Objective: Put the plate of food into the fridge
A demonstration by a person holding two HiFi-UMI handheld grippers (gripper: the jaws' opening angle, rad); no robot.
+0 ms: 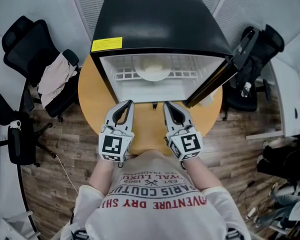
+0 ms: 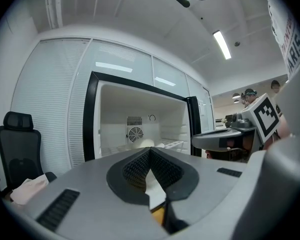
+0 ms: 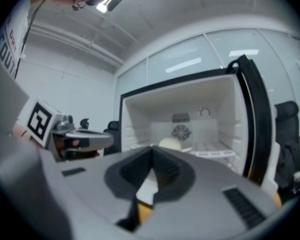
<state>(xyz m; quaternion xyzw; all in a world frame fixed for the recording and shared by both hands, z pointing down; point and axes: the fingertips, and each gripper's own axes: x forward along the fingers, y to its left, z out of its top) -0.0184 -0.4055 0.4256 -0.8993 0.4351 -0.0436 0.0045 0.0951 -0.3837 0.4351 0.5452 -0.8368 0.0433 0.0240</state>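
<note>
Left gripper and right gripper side by side over bench, fingers clenched empty, aimed into open fridge at shelved plate of food.

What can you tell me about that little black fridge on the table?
A small black fridge stands upright on a round wooden table, its door swung open to the person's right. A yellow label sits on top by a front corner. The inside is white, with a wire shelf, a round fan vent on the back wall, and a plate of food on the shelf.
</note>
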